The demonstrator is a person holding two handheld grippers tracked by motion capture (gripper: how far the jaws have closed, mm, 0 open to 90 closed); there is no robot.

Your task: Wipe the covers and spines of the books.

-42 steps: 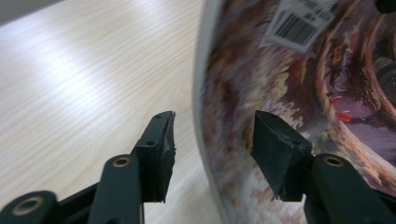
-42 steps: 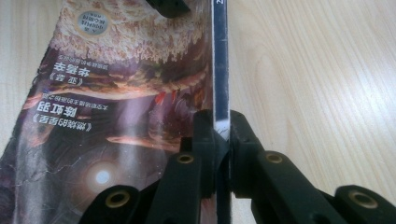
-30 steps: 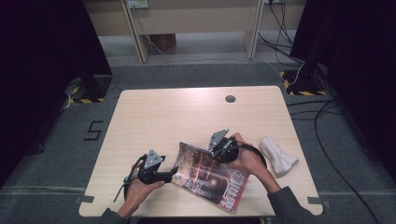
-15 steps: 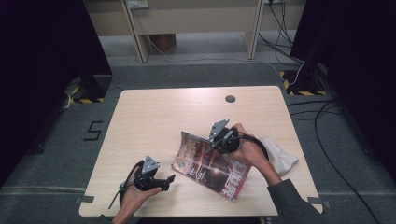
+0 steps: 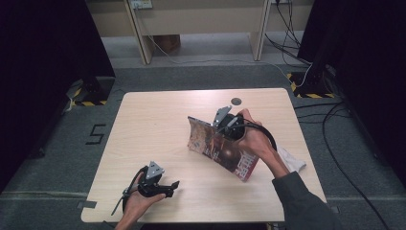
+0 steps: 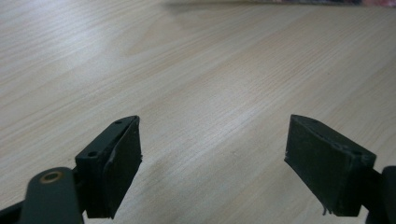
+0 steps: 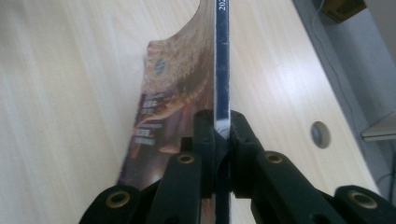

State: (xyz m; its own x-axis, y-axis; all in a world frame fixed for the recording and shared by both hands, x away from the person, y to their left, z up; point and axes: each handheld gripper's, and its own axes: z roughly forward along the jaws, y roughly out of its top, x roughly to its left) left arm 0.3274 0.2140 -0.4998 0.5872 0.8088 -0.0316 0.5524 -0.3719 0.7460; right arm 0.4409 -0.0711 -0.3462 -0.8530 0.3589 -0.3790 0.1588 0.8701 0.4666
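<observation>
Pale wood grain runs under my left tool (image 5: 165, 187), which sits low at the near edge of the desk (image 5: 158, 124). Its jaws have just been opening and now stand wide with nothing between them — bare boards show through the gap in the left gripper view (image 6: 212, 154). I read that as a release: this hand has handed the work over and waits out of the way, well apart from everything else.

Farther in, my right tool (image 5: 221, 128) is clenched on the spine of the magazine (image 5: 222, 151). In the right gripper view the pads pinch the thin bound edge (image 7: 222, 70) from both sides, which I judge the sensible place to hold — the spine is the stiffest part, so the pages hang from it rather than fan out. The magazine stands tilted near the middle of the desk, its upper edge raised by the tool, its lower corner down by the desk's right side.

Just beside my right forearm lies a white cloth (image 5: 293, 160), untouched. Beyond, a round grommet (image 5: 236, 101) sits near the far edge.
</observation>
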